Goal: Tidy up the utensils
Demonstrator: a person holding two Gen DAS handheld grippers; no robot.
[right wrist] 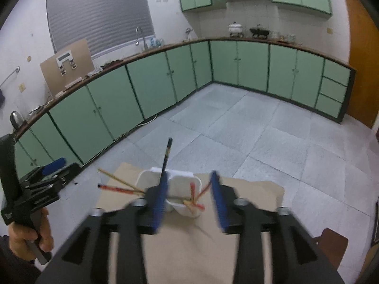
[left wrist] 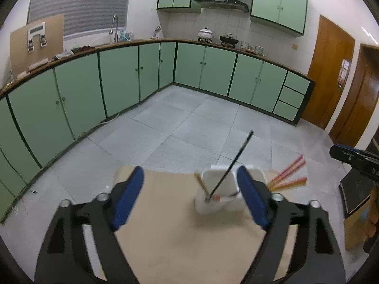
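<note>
A white two-compartment holder (left wrist: 219,184) stands on the tan table (left wrist: 170,224); the right wrist view shows it too (right wrist: 180,183). A black chopstick (left wrist: 233,163) leans out of its left compartment beside a tan one (left wrist: 200,182). Several red and tan chopsticks (left wrist: 287,174) lie at the table's far right. In the right wrist view, red and tan chopsticks (right wrist: 118,188) lie left of the holder, and others (right wrist: 194,200) stick out of its right compartment. My left gripper (left wrist: 189,196) is open and empty, before the holder. My right gripper (right wrist: 188,200) is open and empty, close to the holder.
Green cabinets (left wrist: 118,80) run along the far walls beyond a grey tiled floor (left wrist: 189,123). The table's far edge (left wrist: 165,172) lies just behind the holder. A brown stool (right wrist: 331,243) stands at the right. The other gripper shows at each view's edge (right wrist: 35,189).
</note>
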